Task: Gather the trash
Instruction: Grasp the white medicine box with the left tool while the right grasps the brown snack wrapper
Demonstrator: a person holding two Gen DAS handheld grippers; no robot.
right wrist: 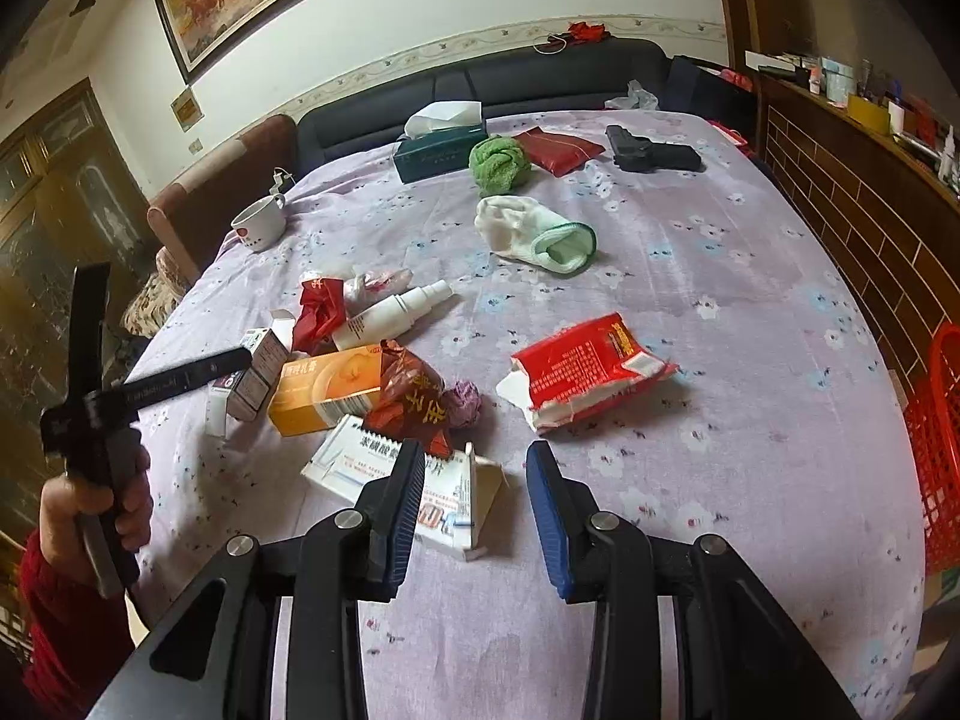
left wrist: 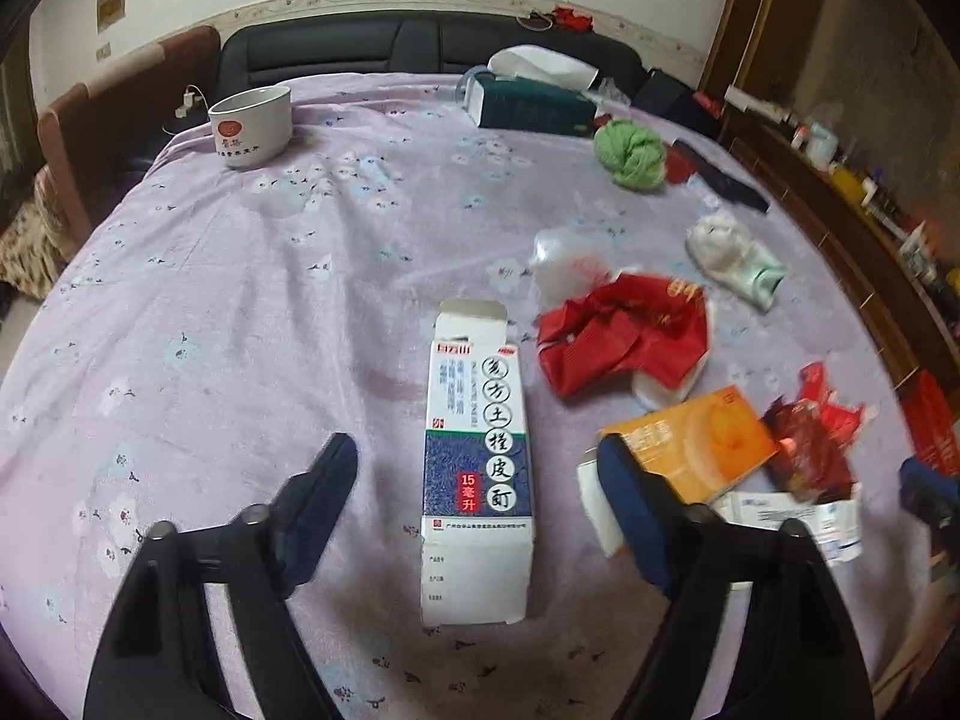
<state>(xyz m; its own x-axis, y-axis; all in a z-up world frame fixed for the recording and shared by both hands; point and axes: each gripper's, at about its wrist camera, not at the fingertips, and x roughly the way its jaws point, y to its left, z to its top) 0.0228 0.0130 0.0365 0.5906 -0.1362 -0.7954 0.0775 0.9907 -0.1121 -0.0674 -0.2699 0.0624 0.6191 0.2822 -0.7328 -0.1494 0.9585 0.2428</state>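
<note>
A white and blue medicine box [left wrist: 477, 462] lies flat on the lilac tablecloth, between the fingers of my left gripper [left wrist: 474, 450]. That gripper is open and its pads stand well clear of the box's sides. To its right lie a crumpled red wrapper [left wrist: 624, 330], an orange box [left wrist: 702, 438] and a dark red snack wrapper [left wrist: 810, 444]. My right gripper [right wrist: 477, 450] is open over bare cloth. Its left finger hides part of a flat white medicine box [right wrist: 354, 456]. Ahead of it are a torn red tissue pack [right wrist: 582, 366] and a white spray bottle [right wrist: 390, 312].
A mug [left wrist: 252, 126], a tissue box [left wrist: 528, 102], a green cloth ball [left wrist: 630, 153] and a white sock [left wrist: 732, 258] sit farther back. A black toy pistol [right wrist: 651, 150] lies far right. A red basket [right wrist: 942, 450] stands beside the table's right edge.
</note>
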